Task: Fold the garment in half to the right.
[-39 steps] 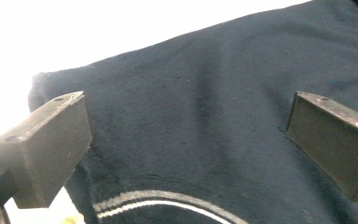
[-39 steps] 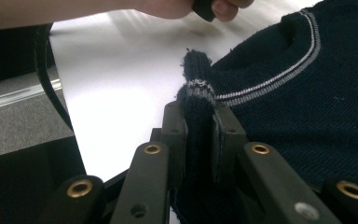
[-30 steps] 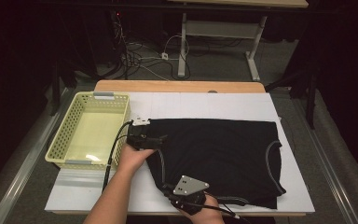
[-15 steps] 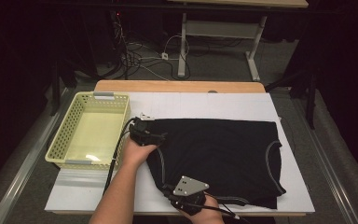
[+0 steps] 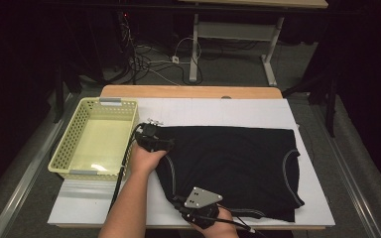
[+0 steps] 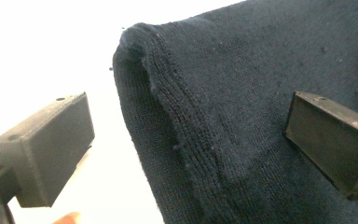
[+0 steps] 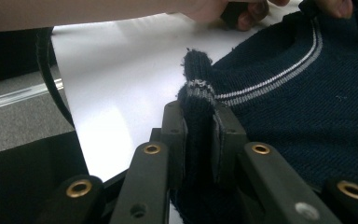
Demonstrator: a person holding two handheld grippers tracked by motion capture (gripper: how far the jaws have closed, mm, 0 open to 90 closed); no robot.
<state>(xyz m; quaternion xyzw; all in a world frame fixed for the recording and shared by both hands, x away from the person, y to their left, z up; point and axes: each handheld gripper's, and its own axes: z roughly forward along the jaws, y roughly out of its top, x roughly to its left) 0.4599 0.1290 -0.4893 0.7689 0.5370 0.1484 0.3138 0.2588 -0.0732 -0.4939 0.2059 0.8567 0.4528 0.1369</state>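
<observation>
right claw (image 7: 199, 135) pinches sweater (image 5: 238, 163) hem; pinched hem hidden between jaws.

White-topped table (image 5: 258, 111) with a wooden far edge, yellow basket (image 5: 95, 141) at left, dark sweater (image 5: 233, 166) spread flat

right hand (image 5: 217, 224) cut off by the bottom edge, sweater (image 5: 228, 163) hem corner hidden between right gripper (image 7: 199, 135) fingers

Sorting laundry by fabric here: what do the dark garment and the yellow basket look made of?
Garment: apparently a knitted fabric, matte dark navy; ribbed stitches and fuzzy pills show in the left gripper view. Basket: likely moulded plastic, pale yellow, with perforated lattice walls.
</observation>
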